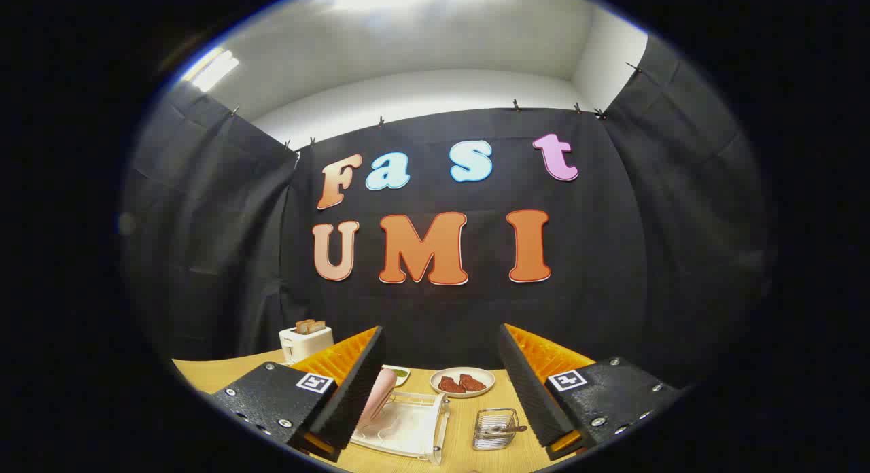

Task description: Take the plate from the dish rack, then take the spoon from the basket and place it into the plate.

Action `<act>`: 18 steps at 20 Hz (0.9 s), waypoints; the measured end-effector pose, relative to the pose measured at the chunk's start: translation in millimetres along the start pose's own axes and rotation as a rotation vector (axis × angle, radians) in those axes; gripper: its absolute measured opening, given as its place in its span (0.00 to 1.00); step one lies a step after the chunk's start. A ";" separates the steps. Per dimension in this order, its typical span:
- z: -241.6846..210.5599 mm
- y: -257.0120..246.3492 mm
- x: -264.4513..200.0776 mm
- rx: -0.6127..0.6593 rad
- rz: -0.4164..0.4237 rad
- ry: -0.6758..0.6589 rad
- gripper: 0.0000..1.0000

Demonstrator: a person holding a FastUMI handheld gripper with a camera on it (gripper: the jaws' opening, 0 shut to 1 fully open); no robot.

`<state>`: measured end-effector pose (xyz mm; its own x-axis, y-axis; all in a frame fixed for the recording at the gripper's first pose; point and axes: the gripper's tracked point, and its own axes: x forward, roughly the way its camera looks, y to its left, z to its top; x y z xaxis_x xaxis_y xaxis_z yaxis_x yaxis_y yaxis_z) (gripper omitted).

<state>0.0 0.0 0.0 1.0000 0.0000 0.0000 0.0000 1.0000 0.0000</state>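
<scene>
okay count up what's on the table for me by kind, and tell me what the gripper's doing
Plates: 2, pink plate upright in the dish rack, and plate of meat
Small dish: 1
Dish racks: 1
Wire baskets: 1
Spoons: 1, in the basket
Toasters: 1
Total: 7
Gripper: open, holding nothing.

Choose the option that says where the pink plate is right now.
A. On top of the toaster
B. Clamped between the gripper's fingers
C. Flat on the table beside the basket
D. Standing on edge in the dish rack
D: the pink plate stands on edge in the white dish rack, and the gripper is open above the table with nothing between its fingers.
</scene>
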 end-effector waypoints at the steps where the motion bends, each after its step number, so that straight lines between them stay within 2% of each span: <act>1: 0.8 1.3 0.4 -0.004 0.003 0.001 0.99; 18: -2.2 7.0 6.3 0.045 0.009 0.066 0.99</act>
<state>6.3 7.0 -2.2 0.9978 0.0103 -0.0662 -0.0073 0.9990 0.0450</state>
